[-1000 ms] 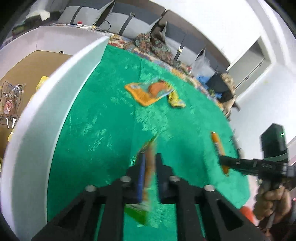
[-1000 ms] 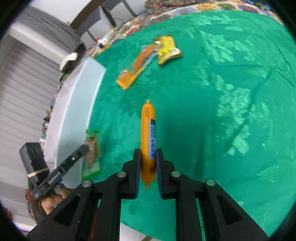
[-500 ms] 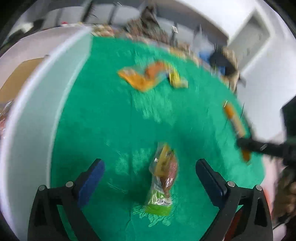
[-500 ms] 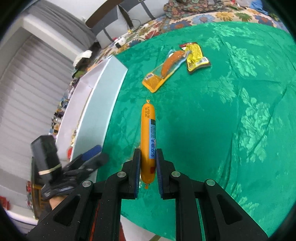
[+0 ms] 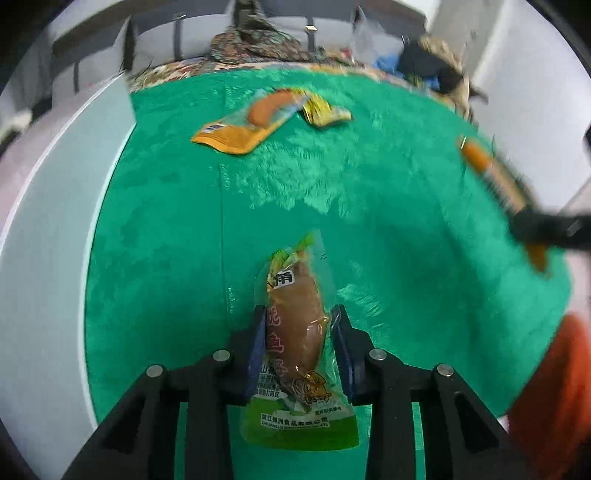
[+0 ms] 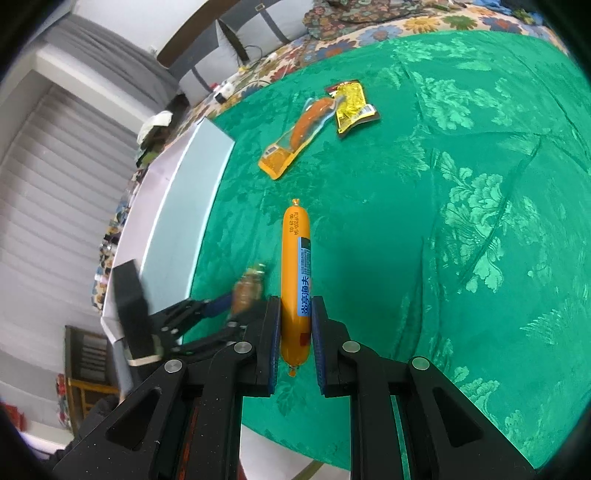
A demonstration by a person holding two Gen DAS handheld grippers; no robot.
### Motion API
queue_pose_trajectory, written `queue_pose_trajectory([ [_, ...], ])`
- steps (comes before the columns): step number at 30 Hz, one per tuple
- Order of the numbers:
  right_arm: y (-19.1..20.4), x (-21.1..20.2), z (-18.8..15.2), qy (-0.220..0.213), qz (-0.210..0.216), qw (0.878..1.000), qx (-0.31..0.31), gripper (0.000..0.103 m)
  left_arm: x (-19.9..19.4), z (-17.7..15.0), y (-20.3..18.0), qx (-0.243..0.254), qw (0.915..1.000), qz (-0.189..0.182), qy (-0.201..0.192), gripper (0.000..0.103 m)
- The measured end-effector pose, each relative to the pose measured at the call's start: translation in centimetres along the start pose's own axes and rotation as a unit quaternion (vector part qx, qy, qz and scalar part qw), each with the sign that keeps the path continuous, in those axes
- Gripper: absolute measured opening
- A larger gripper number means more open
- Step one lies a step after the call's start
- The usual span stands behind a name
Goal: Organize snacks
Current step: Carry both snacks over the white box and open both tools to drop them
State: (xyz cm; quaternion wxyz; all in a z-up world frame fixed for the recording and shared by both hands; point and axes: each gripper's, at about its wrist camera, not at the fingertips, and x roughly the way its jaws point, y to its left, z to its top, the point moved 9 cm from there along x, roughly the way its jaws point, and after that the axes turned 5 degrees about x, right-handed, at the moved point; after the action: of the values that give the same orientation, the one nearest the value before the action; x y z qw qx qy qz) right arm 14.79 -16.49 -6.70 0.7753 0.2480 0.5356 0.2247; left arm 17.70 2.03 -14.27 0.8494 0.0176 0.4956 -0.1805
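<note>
My left gripper [image 5: 299,332] is shut on a green-edged clear snack pack [image 5: 297,332] with a brown piece inside, held over the green cloth [image 5: 184,240]. It shows blurred in the right wrist view [image 6: 249,286]. My right gripper [image 6: 295,314] is shut on an orange sausage stick [image 6: 295,266], also seen blurred in the left wrist view [image 5: 495,173]. An orange sausage pouch [image 5: 247,125] and a small yellow packet [image 5: 325,110] lie on the cloth farther back; both also show in the right wrist view [image 6: 299,136] [image 6: 352,105].
A white box wall [image 5: 55,221] runs along the left of the cloth, also in the right wrist view [image 6: 177,206]. Floral fabric and clutter lie beyond the cloth's far edge [image 6: 369,29]. The cloth's near edge drops off below my right gripper.
My left gripper opened wide half a second ago with the pack on the cloth, and has now shut on the pack again. My right gripper still holds the sausage, shifted slightly.
</note>
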Motion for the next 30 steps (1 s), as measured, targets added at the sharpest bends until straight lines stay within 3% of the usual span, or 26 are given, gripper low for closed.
queue_pose_trajectory([
  [6,1.6,0.4,0.4,-0.002,0.008,1.0,-0.009,0.016,-5.0,0.7,2.2,-0.082,0.9941,-0.04,-0.059,0.033],
  [9,4.3,0.7,0.8,0.0,0.021,0.999,-0.025,0.016,-10.3,1.9,4.5,-0.132,0.9822,-0.068,-0.116,0.033],
  [11,6.8,1.1,1.2,0.003,0.037,0.999,-0.038,0.016,-13.6,2.2,6.8,-0.145,0.9768,-0.06,-0.145,0.033],
  [16,17.0,3.3,0.4,0.025,0.097,0.99,-0.103,0.016,-20.3,1.3,15.9,-0.17,0.969,0.033,-0.176,0.034],
  [22,27.6,8.4,-4.2,0.077,0.144,0.972,-0.172,0.017,-20.4,-4.1,25.5,-0.202,0.9597,0.158,-0.115,0.041],
  [24,29.1,10.6,-5.9,0.091,0.137,0.969,-0.186,0.024,-19.7,-6.2,27.4,-0.224,0.953,0.181,-0.093,0.062],
  [25,29.3,11.8,-6.6,0.101,0.127,0.969,-0.187,0.038,-19.4,-6.9,27.8,-0.235,0.9489,0.189,-0.091,0.078],
  [26,29.2,12.6,-7.2,0.109,0.124,0.969,-0.183,0.053,-19.7,-7.8,28.2,-0.244,0.9445,0.198,-0.096,0.085],
  [30,26.0,12.6,-6.7,0.068,0.092,0.975,-0.192,0.055,-20.5,-9.4,28.2,-0.268,0.9329,0.205,-0.126,0.094],
])
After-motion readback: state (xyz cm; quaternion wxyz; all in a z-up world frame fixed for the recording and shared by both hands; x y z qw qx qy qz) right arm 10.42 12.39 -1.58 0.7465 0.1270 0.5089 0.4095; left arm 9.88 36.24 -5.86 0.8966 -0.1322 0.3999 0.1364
